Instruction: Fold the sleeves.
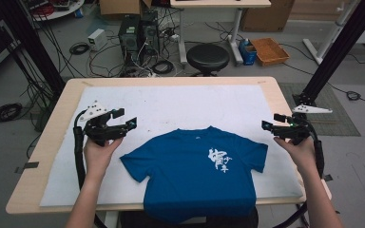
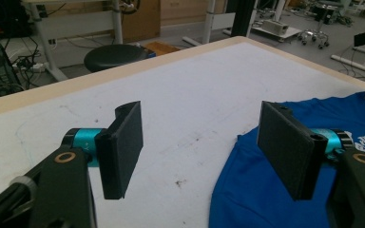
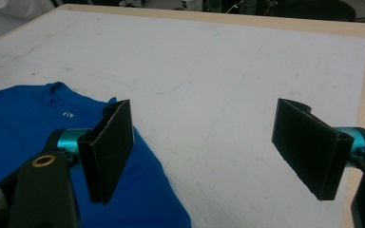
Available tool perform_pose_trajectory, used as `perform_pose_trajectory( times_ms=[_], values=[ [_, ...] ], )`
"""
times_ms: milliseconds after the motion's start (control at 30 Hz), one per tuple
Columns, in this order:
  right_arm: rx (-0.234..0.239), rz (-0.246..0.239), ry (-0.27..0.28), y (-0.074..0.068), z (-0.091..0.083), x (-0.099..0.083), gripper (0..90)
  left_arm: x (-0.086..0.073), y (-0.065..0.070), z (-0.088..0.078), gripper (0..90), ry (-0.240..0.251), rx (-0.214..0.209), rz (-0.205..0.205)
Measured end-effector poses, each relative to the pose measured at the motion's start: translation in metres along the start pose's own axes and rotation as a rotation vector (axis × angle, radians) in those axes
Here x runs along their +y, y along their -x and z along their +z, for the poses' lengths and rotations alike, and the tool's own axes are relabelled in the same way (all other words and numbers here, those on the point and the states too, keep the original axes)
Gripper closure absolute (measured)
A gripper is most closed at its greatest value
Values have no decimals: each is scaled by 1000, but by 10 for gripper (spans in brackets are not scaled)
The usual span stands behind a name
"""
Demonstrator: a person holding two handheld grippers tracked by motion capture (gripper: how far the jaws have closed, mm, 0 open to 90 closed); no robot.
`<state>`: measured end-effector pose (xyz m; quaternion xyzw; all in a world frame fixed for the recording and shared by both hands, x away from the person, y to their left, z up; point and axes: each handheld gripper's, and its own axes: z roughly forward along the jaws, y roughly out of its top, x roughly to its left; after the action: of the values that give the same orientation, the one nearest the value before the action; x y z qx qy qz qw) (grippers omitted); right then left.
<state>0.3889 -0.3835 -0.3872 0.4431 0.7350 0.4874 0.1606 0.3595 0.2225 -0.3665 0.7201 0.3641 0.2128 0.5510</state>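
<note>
A blue T-shirt (image 1: 197, 173) lies flat and face up on the white mat (image 1: 171, 102) that covers the wooden table (image 1: 57, 111), at the near edge, with its hem hanging over the front of the table and a white print on the chest. The left gripper (image 1: 126, 118) is held above the mat, just beyond and to the left of the shirt's left sleeve, apart from the cloth; its jaws stand wide with nothing between them. In the left gripper view (image 2: 199, 149) bare mat shows between the two black pads, and the shirt (image 2: 285, 190) lies below and behind the right-hand pad. The right gripper (image 1: 272, 121) is held over the right edge of the table, just beside the shirt's right sleeve and clear of it; its jaws likewise stand wide and empty. In the right gripper view (image 3: 204, 154) the shirt (image 3: 24, 123) lies under the left-hand pad, with bare mat between the pads.
</note>
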Motion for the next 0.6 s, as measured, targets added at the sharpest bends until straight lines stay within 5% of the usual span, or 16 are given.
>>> perform_pose_trajectory(
  times_ms=[600],
  values=[
    [-3, -7, 6, 2, 4, 1, 250, -5, -6, -9, 272, -11, -25, -24]
  ],
)
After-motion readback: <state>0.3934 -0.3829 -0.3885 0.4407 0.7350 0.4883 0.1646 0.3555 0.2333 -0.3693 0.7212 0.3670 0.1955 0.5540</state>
